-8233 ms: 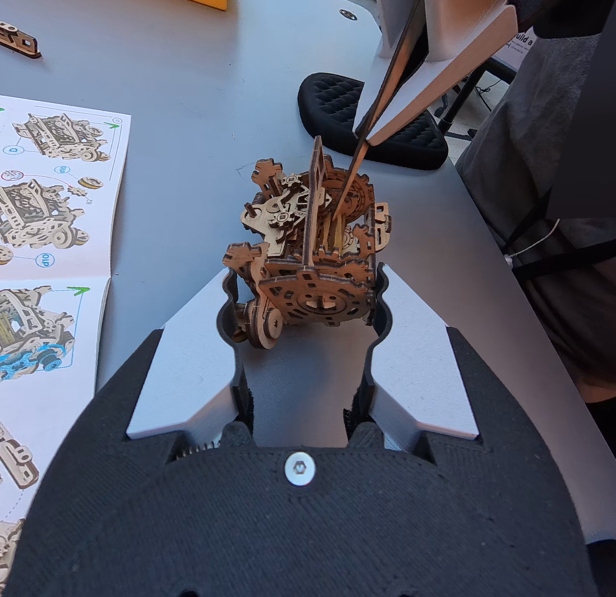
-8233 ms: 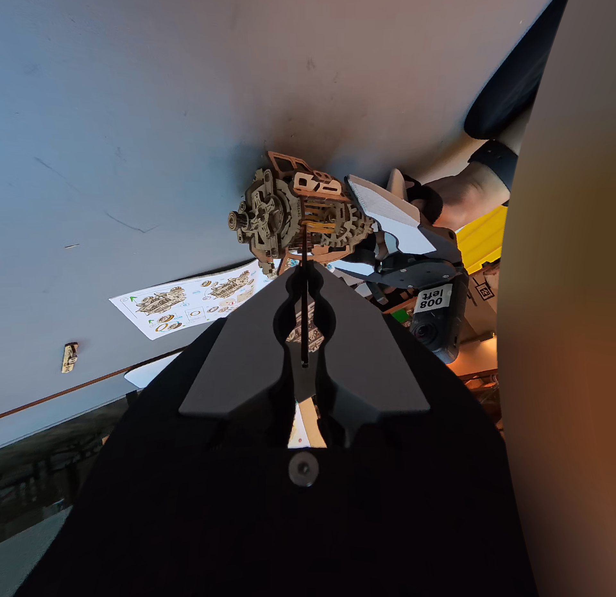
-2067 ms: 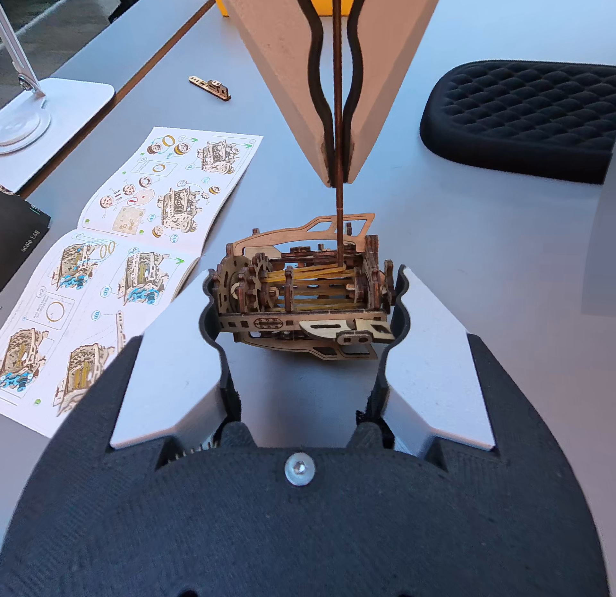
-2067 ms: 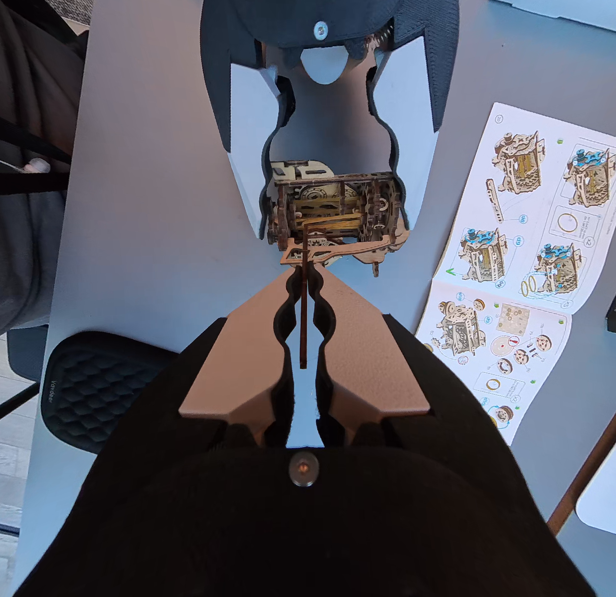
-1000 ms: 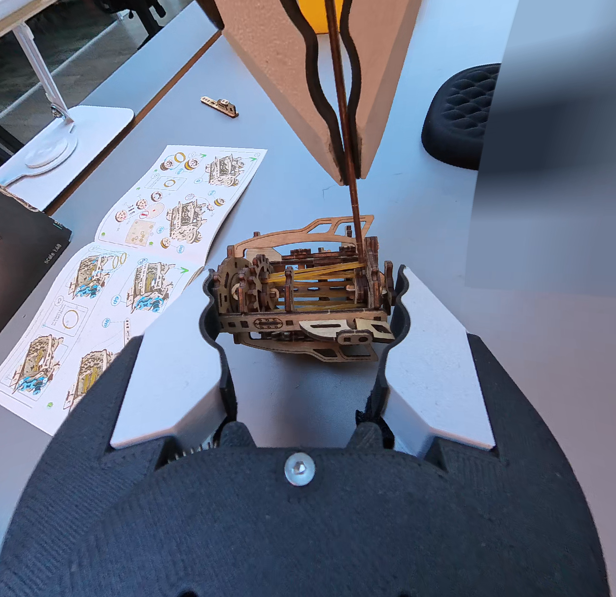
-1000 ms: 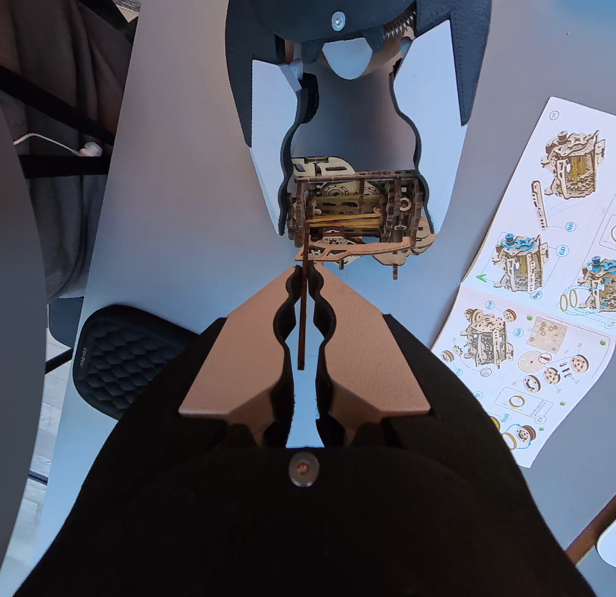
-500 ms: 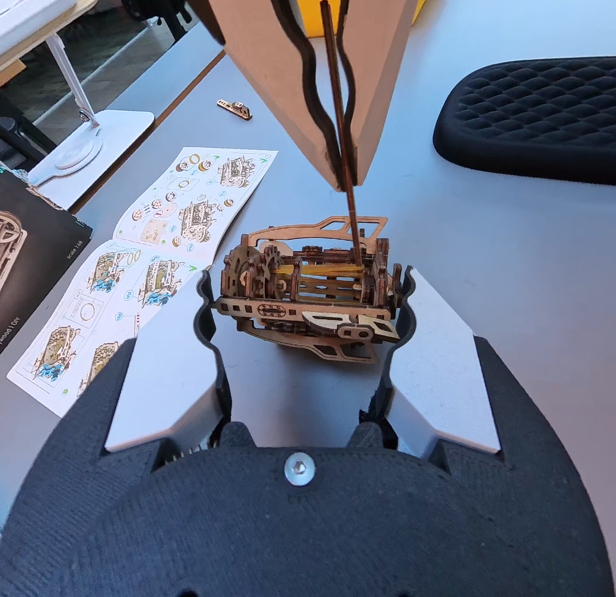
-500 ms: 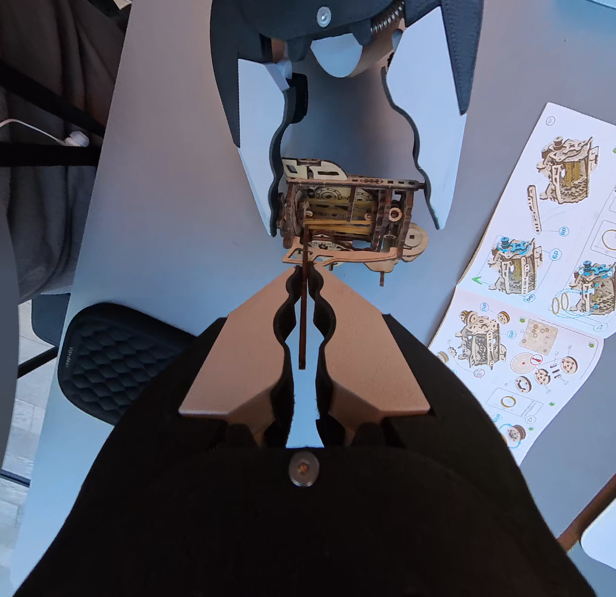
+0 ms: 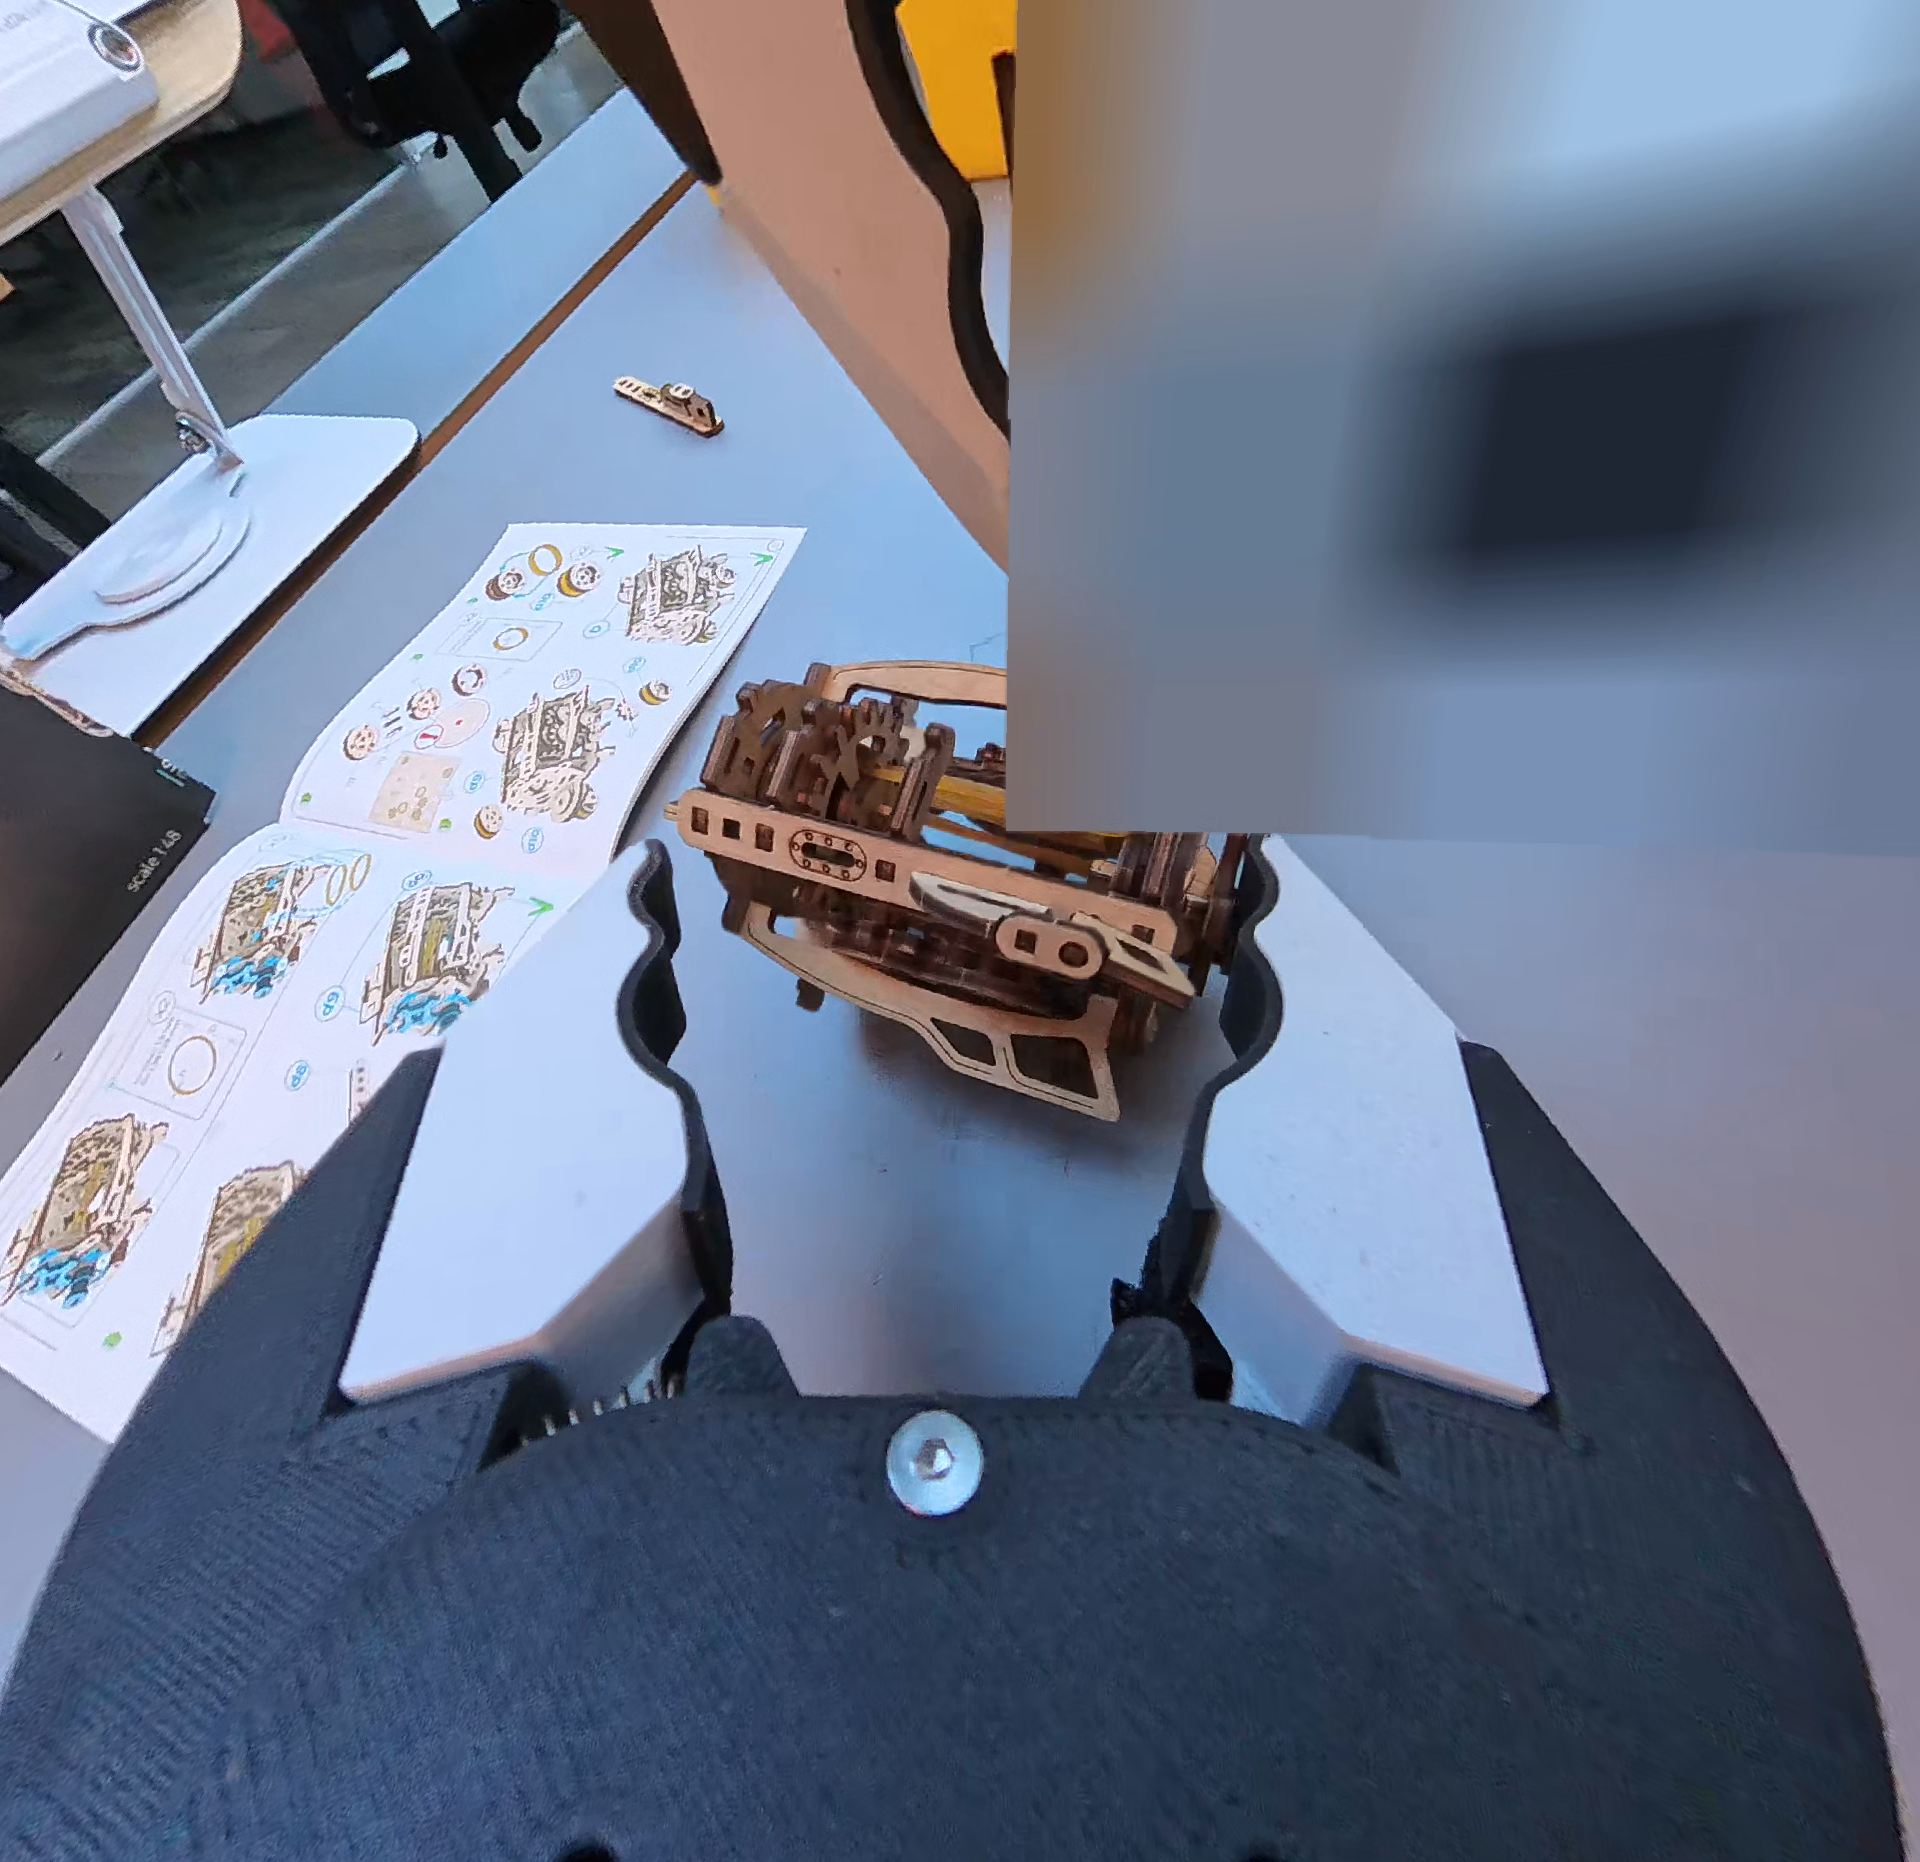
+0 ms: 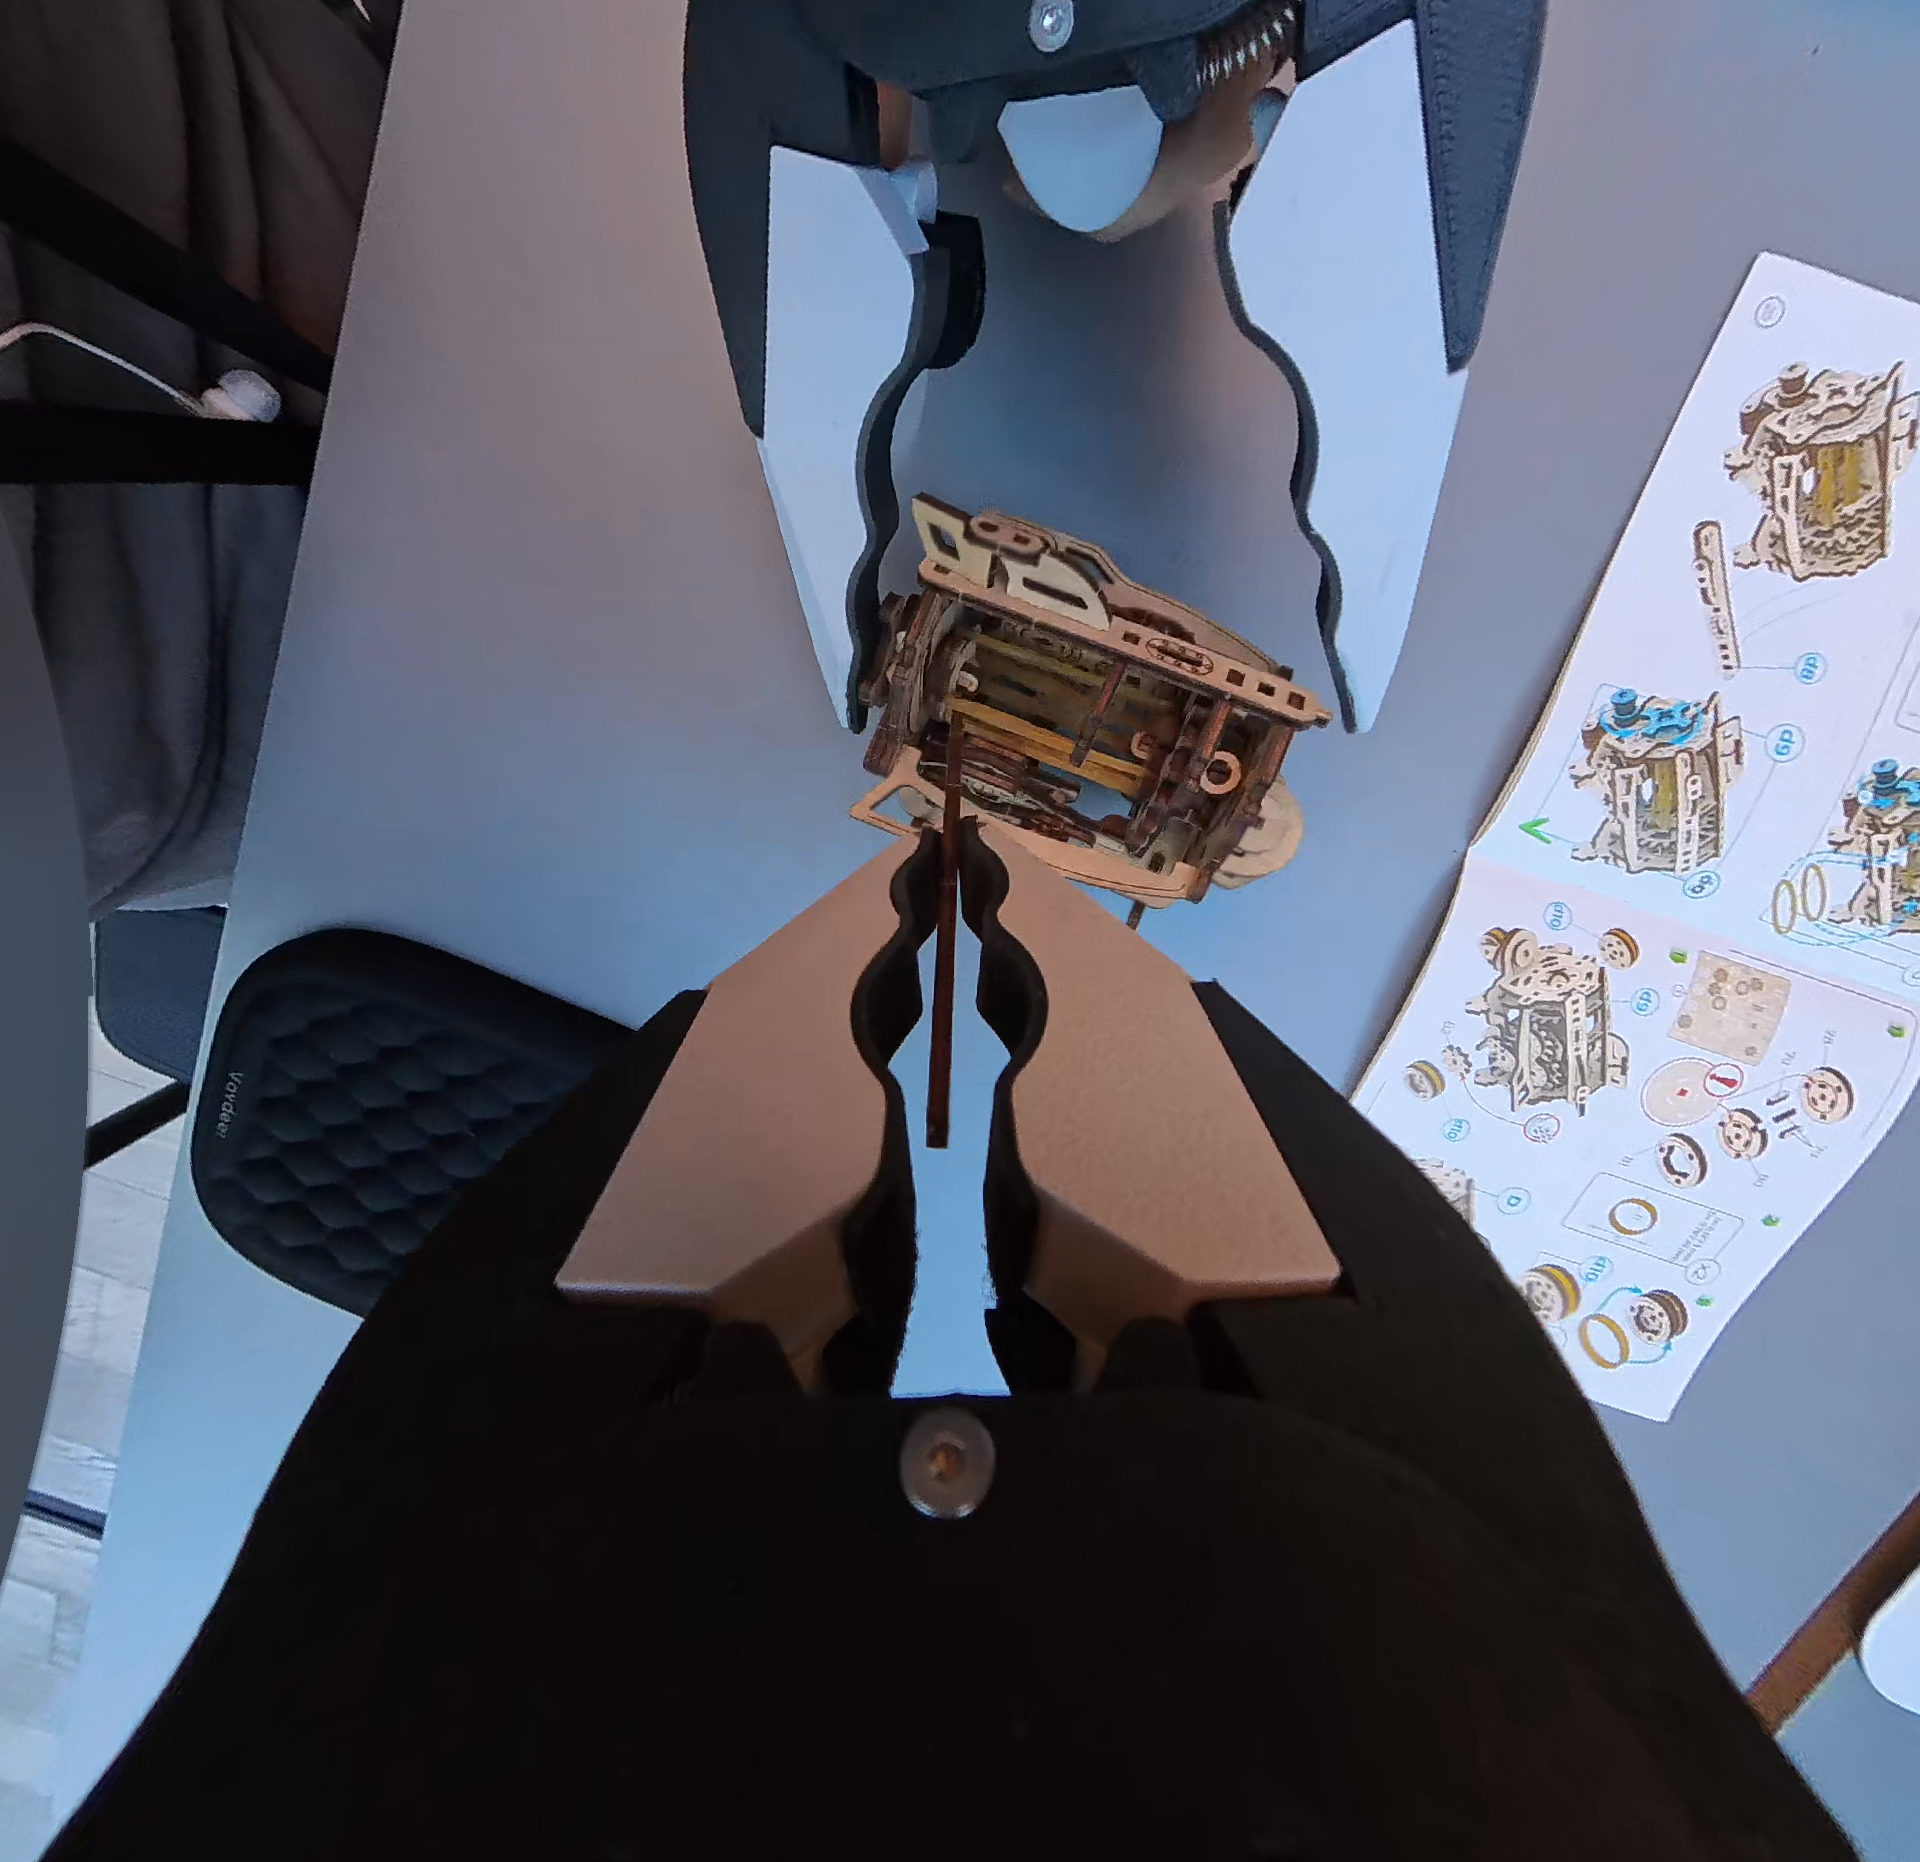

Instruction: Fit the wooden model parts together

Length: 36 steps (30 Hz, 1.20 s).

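Observation:
The wooden model [image 9: 935, 877], a small frame with gears and yellow rubber bands, rests on the grey table [image 9: 914, 1220], skewed between my left gripper's [image 9: 951, 867] white fingers. These touch it at opposite ends, as the right wrist view shows [image 10: 1091, 711]. My right gripper [image 10: 940, 841], with tan fingers, is shut on a thin dark wooden rod [image 10: 940, 1002]. The rod's far tip sits in the model's near left corner. In the left wrist view a blurred patch hides most of the right gripper [image 9: 810, 254] and the rod.
An open instruction sheet [image 9: 468, 773] lies left of the model and shows in the right wrist view [image 10: 1662, 929]. A small loose wooden part [image 9: 668, 404] lies farther back. A black honeycomb pad [image 10: 395, 1106], a white lamp base [image 9: 208, 524] and a black box [image 9: 83, 856] stand around. About 5 centimeters separates my left fingertips from my right.
The model has turned between the left fingers and now sits skewed. The left gripper's view has shifted closer. The right gripper still holds the rod in the model.

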Each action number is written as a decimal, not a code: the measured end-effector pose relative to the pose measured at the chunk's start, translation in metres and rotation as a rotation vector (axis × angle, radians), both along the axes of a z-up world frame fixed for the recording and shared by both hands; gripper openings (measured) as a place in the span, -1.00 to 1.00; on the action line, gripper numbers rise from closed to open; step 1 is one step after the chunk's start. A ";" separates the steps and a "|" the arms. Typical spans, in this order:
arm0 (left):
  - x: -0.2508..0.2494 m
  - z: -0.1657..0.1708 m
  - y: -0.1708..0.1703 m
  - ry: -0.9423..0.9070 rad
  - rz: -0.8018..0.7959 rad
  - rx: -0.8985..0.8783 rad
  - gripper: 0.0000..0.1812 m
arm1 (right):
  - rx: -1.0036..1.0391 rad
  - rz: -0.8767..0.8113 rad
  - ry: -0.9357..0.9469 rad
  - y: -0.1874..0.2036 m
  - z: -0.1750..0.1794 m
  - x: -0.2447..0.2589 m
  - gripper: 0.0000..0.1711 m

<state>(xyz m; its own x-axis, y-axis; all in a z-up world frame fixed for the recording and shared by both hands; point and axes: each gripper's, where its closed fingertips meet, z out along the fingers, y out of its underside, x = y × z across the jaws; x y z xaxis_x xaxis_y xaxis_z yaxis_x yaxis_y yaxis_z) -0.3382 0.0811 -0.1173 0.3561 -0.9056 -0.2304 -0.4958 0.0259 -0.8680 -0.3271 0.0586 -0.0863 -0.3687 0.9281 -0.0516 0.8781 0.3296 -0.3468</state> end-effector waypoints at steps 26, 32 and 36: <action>0.029 -0.003 -0.010 0.061 -0.199 0.102 0.27 | -0.053 0.014 0.137 -0.009 0.001 0.017 -0.98; 0.028 -0.002 -0.009 0.051 -0.156 0.157 0.27 | -0.062 -0.005 0.171 -0.012 0.004 0.020 -0.98; 0.030 -0.001 -0.008 0.039 -0.134 0.174 0.27 | -0.085 -0.028 0.178 -0.012 0.004 0.023 -0.98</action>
